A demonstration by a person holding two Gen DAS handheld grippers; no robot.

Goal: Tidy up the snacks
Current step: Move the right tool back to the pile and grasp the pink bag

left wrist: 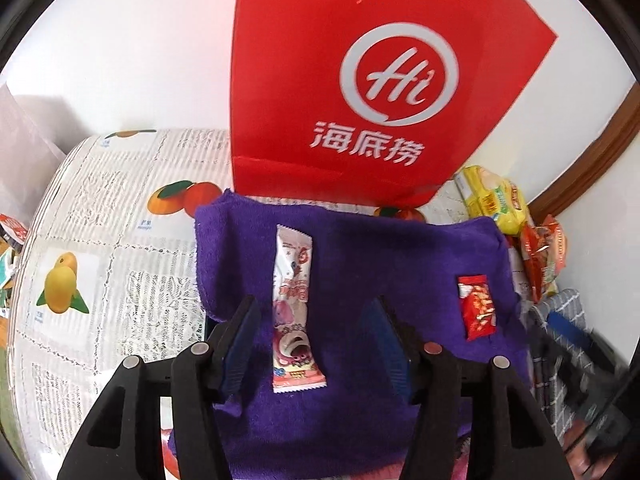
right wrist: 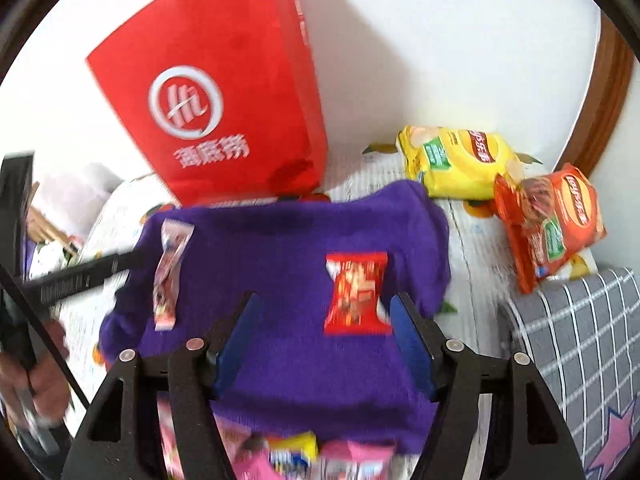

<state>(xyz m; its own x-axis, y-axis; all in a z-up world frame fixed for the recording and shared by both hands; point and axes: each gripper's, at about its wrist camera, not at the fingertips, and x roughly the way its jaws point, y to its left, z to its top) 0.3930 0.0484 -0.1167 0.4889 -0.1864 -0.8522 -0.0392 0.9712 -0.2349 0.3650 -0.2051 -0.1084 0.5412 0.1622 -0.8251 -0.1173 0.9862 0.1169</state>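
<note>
Left claw (left wrist: 316, 344) jaws apart, nothing clamped; a long pink snack stick (left wrist: 294, 312) lies on the purple towel (left wrist: 360, 248) between and below its fingers, not touched. Right claw (right wrist: 324, 344) also apart and empty, hovering over a small red snack packet (right wrist: 356, 294) lying flat on the same towel, just inside its right finger. Beyond both claws a red paper bag (left wrist: 360, 80) stands upright. Right of the right claw, yellow (right wrist: 456, 160) and orange (right wrist: 552, 224) chip bags rest on the desk (left wrist: 100, 240).
</note>
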